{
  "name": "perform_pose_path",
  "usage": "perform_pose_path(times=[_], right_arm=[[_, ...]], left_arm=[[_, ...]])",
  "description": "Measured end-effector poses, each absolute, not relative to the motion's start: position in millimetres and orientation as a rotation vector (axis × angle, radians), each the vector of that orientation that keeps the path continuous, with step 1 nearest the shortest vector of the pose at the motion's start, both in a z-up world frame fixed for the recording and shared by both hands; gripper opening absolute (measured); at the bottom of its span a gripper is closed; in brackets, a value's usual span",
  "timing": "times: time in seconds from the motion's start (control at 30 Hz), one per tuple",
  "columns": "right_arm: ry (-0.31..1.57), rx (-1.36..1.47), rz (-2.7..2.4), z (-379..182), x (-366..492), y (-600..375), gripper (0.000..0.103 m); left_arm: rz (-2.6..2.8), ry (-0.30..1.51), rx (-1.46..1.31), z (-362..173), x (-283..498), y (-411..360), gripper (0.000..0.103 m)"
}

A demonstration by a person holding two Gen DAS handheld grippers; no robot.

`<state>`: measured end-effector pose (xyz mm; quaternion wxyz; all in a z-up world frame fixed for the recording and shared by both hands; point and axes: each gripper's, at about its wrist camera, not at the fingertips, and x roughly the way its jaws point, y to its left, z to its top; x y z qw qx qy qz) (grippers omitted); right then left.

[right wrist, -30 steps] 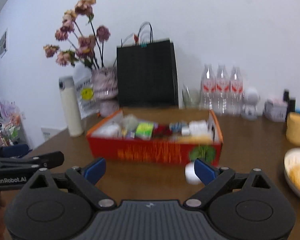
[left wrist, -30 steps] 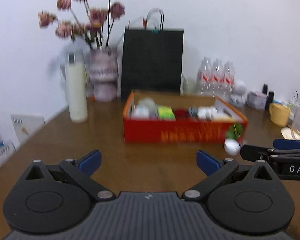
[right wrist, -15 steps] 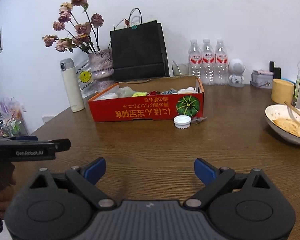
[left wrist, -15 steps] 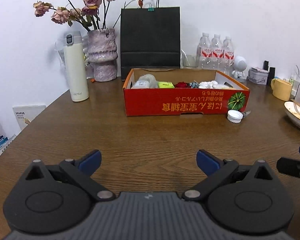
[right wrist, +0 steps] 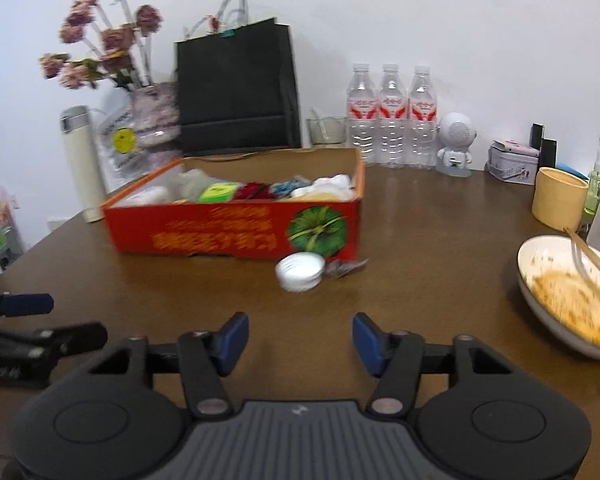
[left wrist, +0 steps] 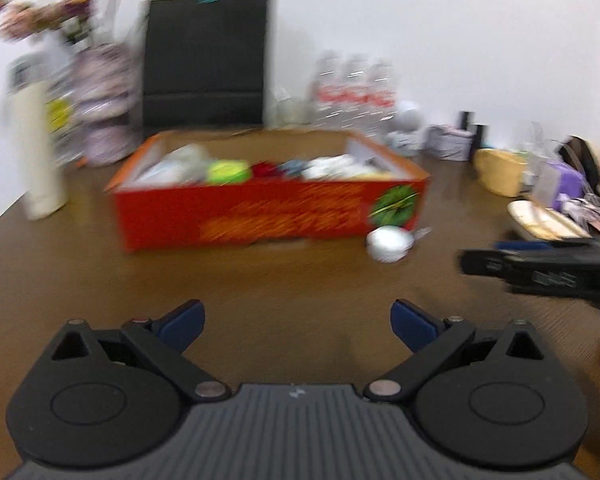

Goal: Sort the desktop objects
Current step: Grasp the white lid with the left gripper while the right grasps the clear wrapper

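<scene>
On the table (right wrist: 420, 248), the white cap (right wrist: 300, 271) is seen just before the red box (right wrist: 236, 236), whose long axis runs left-right. Only the right view is sharp. The left gripper (left wrist: 298, 326) is held wide apart; the right gripper (right wrist: 300, 340) has just been closing, with nothing between.

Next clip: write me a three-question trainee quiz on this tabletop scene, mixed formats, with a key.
1. True or false: the white cap lies inside the red box.
2. Multiple choice: what stands directly behind the red box? A) black paper bag B) yellow cup C) bowl
3. Fill in: the number of water bottles standing by the wall is ____.

Key: 1 false, the cap lies on the table in front of the box. 2 A. 3 three.
</scene>
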<state>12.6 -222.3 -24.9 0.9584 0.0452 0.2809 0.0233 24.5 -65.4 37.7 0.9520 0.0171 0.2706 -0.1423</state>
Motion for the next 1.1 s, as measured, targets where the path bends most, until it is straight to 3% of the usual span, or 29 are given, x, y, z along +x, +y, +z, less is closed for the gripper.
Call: perform_pose_path(times=[0.13, 0.37, 0.47, 0.5, 0.83, 0.9, 0.93, 1.1], right_arm=[[0.588, 0.108, 0.055, -25.4, 52.8, -244.2, 0.037], [0.672, 0.181, 0.063, -33.1, 99.6, -275.3, 0.033], [0.690, 0.250, 0.101, -39.6, 107.9, -285.7, 0.032], [0.692, 0.273, 0.118, -41.8, 109.8, -287.9, 0.032], [0.703, 0.220, 0.113, -58.3, 127.7, -264.2, 0.035], [0.707, 0.186, 0.102, -57.4, 131.3, -255.5, 0.030], [0.711, 0.171, 0.093, -57.0, 132.6, -252.4, 0.021], [0.699, 0.158, 0.066, -57.7, 132.2, -247.3, 0.014]], left_arm=[[-0.383, 0.533, 0.095, 31.4, 64.3, -114.2, 0.096], [-0.429, 0.628, 0.039, 12.6, 129.3, -156.0, 0.084], [-0.425, 0.646, 0.028, 6.3, 136.1, -159.4, 0.057], [-0.429, 0.664, 0.010, 4.2, 137.1, -156.6, 0.042], [-0.364, 0.655, -0.010, 11.4, 103.8, -115.3, 0.041], [-0.347, 0.655, -0.021, 13.2, 98.6, -104.9, 0.041], [-0.339, 0.653, -0.019, 14.8, 96.6, -100.7, 0.041], [-0.305, 0.630, -0.019, 22.2, 85.0, -83.1, 0.041]])
